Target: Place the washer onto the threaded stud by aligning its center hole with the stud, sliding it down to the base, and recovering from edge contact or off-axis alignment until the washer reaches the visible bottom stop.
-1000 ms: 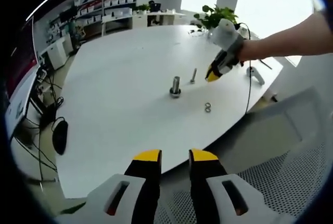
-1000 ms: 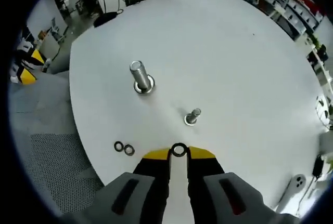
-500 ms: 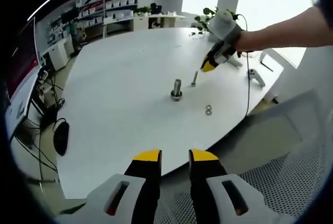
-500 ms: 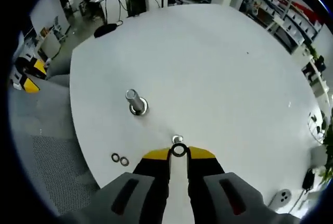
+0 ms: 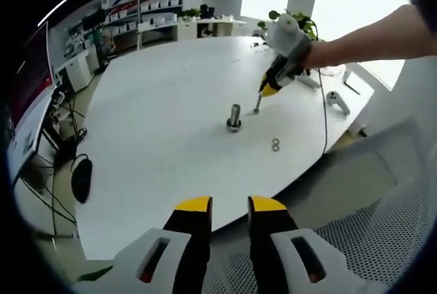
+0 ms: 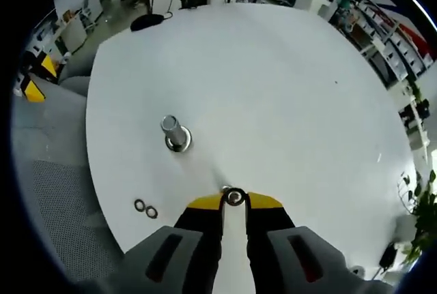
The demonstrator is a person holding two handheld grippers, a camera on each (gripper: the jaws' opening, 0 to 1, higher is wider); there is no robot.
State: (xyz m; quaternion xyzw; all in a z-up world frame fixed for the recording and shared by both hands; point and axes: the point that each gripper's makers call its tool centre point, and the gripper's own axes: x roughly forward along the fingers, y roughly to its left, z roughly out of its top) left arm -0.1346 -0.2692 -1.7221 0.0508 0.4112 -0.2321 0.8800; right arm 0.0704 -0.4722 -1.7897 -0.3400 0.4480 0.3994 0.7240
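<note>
Right tongs (image 6: 234, 200) pinch the washer (image 6: 234, 197) between their yellow tips, directly over the threaded stud (image 5: 257, 103), whose top just peeks out at 11 o'clock of the washer. A larger bolt (image 6: 175, 132) stands on the white bench (image 6: 273, 89) at 10 o'clock; two spare washers (image 6: 145, 208) lie at 9 o'clock. Left tongs (image 5: 229, 207) hang off the bench edge, jaws slightly parted, holding nothing.

We see the right gripper (image 6: 234, 199) pinching a washer (image 6: 234, 197) between its yellow tips above the white table (image 6: 273, 89). A large stud (image 6: 175, 132) stands beyond-left; two loose washers (image 6: 145, 209) lie nearer the table's edge.
</note>
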